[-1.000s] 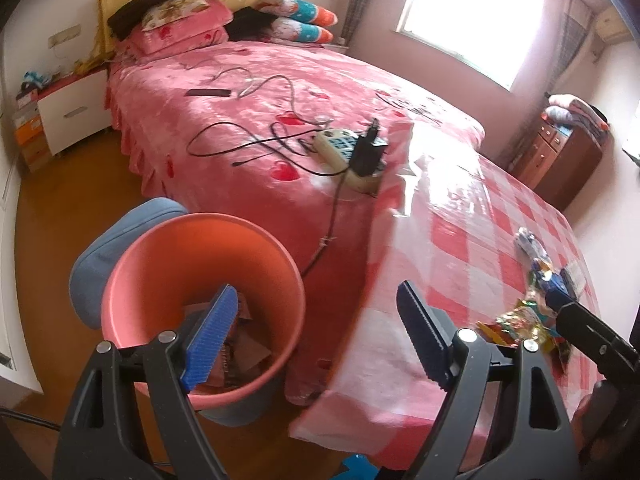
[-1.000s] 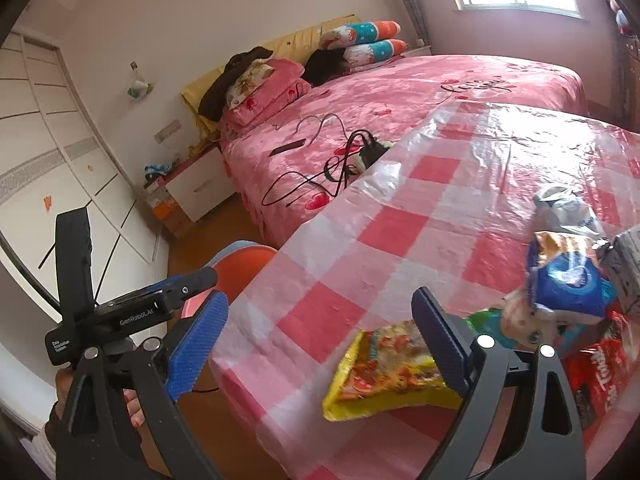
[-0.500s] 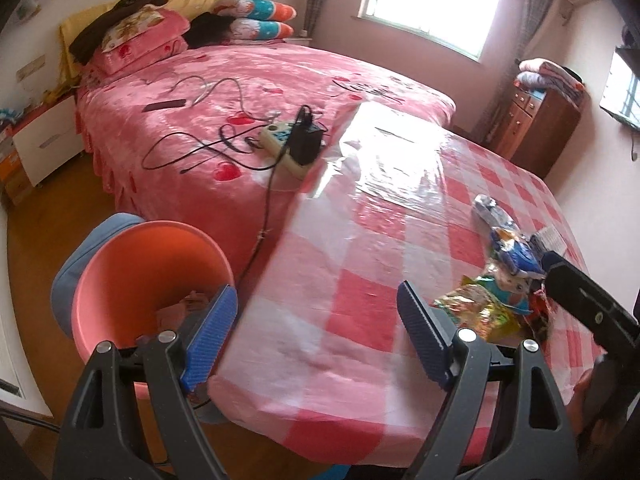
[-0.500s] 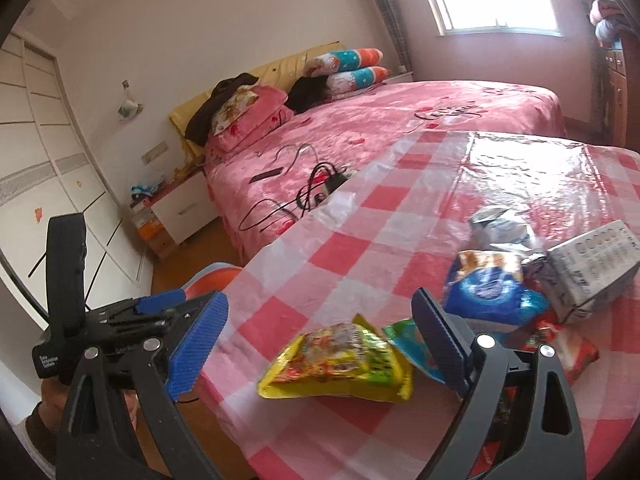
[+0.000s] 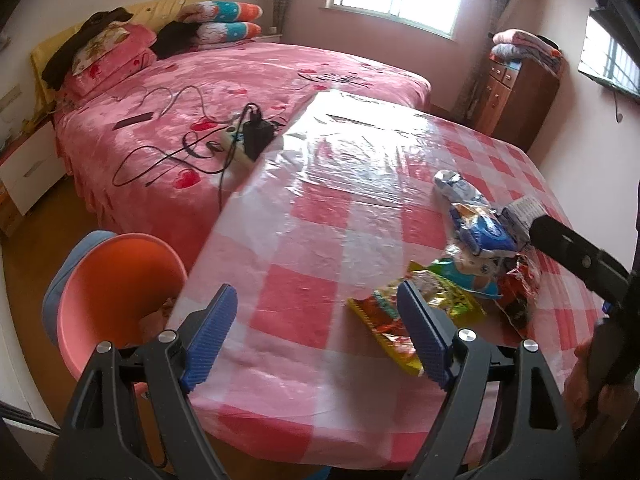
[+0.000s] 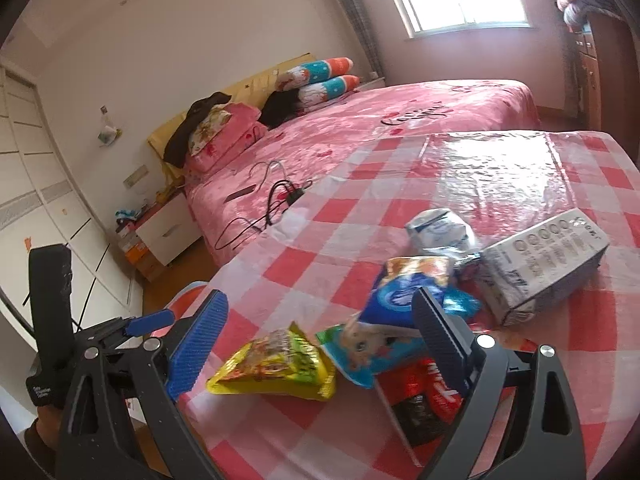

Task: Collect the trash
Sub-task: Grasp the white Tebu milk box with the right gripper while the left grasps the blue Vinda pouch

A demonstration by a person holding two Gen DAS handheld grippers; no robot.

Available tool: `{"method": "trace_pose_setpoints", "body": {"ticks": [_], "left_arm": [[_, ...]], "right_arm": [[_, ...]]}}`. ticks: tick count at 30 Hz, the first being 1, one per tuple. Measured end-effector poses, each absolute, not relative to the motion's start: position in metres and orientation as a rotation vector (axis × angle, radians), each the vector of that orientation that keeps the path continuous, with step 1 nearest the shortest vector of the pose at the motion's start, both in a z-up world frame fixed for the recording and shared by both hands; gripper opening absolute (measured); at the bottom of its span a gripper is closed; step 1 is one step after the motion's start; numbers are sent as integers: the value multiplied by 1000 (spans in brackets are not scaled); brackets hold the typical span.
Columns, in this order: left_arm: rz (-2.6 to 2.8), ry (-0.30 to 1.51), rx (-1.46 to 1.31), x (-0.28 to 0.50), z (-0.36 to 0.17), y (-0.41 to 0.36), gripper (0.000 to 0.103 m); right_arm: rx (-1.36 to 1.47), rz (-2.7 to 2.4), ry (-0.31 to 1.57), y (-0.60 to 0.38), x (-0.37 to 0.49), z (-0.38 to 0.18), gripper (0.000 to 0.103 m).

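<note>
**user1:** On the table [image 5: 320, 248], near the edge closest to us, sits the trash pile: yellow bag [image 6: 276, 368], blue bag [image 6: 404, 300], a green-and-white pouch [image 6: 360, 348] under it, red wrapper [image 6: 424, 396], grey box [image 6: 548, 264] and a crumpled white pack [image 6: 440, 232] further back. They overlap or touch each other, all on the pink checked cloth under clear plastic.

**user2:** Where are our grippers?

**user1:** Left gripper [image 5: 320, 336] hangs over the near edge of the table, jaws wide apart, nothing between them. Its right finger sits in front of the yellow bag [image 5: 384, 312] in that view, but we can't tell if it touches. Right gripper [image 6: 320, 340] is right at the pile, jaws also wide apart, with the yellow bag and the pouch showing between them. Nothing's gripped.

**user2:** And the bin?

**user1:** Orange bin [image 5: 116, 292] stands on the floor at the left of the table, just beside the corner, with a blue thing [image 5: 68, 264] behind it. We can see some scraps inside it.

**user2:** Anything else around?

**user1:** Pink bed [image 5: 224, 92] behind the table, with a power strip [image 5: 240, 140], cables and a dark charger on it, just beside the table's far-left edge.
</note>
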State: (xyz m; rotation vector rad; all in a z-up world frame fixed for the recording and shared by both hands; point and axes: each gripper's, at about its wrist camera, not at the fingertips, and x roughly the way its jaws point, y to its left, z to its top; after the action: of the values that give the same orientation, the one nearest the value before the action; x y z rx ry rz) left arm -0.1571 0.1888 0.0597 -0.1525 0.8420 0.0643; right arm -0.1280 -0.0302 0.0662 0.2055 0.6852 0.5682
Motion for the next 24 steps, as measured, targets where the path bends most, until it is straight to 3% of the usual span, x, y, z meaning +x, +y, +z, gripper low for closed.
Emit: {"method": "trace_pose_setpoints", "body": {"ticks": [12,24], "left_arm": [[-13,848,-95,-143,68,144,83],[-152,880,-106,-114,77,85,83]], "right_arm": [[309,460,681,-88,-110,62,92],[605,275,760,-184,-74,30,92]]}}
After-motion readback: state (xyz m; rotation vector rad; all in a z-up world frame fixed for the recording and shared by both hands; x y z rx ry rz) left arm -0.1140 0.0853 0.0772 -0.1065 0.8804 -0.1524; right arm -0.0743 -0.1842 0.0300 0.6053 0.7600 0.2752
